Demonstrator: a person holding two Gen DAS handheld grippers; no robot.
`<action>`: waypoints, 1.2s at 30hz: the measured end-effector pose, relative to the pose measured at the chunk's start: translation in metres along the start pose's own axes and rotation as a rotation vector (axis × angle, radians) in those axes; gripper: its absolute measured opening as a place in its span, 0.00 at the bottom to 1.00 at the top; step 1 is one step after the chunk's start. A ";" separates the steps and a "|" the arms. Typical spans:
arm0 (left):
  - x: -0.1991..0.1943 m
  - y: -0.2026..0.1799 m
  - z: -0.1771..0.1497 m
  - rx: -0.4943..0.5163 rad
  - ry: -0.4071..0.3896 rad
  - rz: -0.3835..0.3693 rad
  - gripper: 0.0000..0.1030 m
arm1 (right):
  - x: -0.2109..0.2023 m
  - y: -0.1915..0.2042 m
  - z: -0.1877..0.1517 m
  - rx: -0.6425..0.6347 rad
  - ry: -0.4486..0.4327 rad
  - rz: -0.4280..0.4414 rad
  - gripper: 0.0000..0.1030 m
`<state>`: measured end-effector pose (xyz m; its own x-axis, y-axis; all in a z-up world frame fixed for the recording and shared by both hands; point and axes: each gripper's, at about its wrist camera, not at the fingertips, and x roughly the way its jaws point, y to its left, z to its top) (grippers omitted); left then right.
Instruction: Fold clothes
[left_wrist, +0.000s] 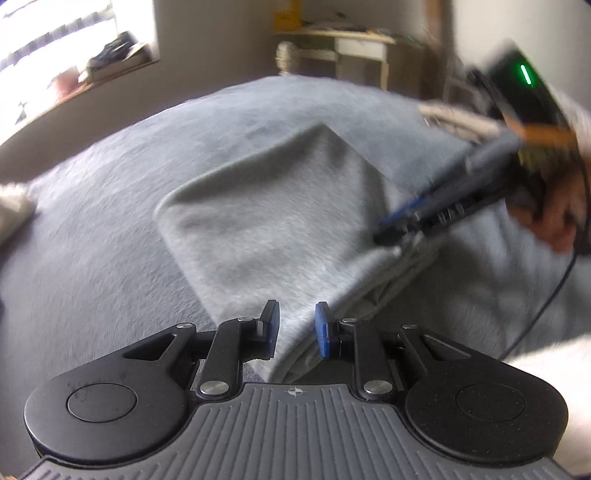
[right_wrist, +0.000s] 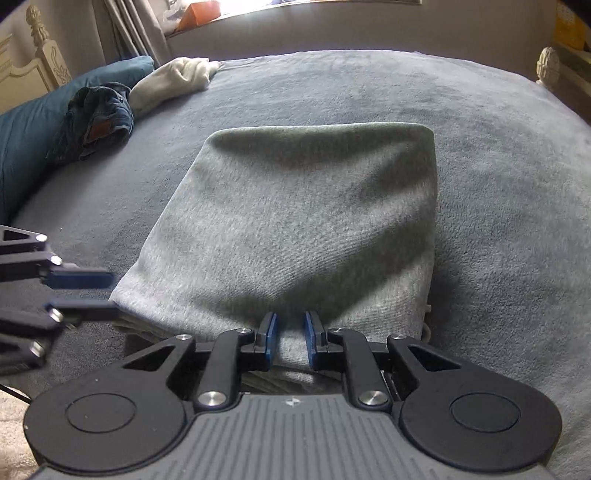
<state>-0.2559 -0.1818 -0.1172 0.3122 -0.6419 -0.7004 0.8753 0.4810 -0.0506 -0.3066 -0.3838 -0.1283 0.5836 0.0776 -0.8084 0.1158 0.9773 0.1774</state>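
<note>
Item: grey garment (right_wrist: 295, 229) — lies on the bed (right_wrist: 498, 221), already folded into a neat rectangle, far edge rounded by a fold, layered edges stacked at the near end.

Left tool (left_wrist: 295, 328) — fingers apart, straddling the near corner of the garment; cloth passes between the pads, not pinched. Seen from the right wrist view it sits at the garment's near left corner, blurred.

Right tool (right_wrist: 290, 339) — fingers apart at the middle of the near edge, cloth just beyond the tips, nothing gripped. Both tools at that edge suit either taking it up for another fold or having just let it down.

Also on the bed, well apart at the far left: jeans (right_wrist: 96, 118), bunched, on a blue pillow (right_wrist: 22, 140); a cream garment (right_wrist: 173, 81) beside them, crumpled — seemingly waiting to be folded.
</note>
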 end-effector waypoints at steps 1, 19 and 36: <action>-0.003 0.006 0.002 -0.057 -0.019 -0.006 0.21 | -0.002 0.001 -0.001 0.001 -0.003 -0.004 0.16; 0.051 -0.002 -0.012 -0.088 0.037 0.015 0.38 | -0.008 0.019 0.007 -0.072 0.008 -0.092 0.19; 0.050 0.001 -0.015 -0.109 0.040 0.043 0.47 | 0.004 0.043 0.000 -0.208 0.049 -0.050 0.20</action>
<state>-0.2452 -0.2049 -0.1631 0.3318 -0.5957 -0.7315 0.8153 0.5712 -0.0953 -0.2994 -0.3418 -0.1244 0.5407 0.0330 -0.8406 -0.0276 0.9994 0.0215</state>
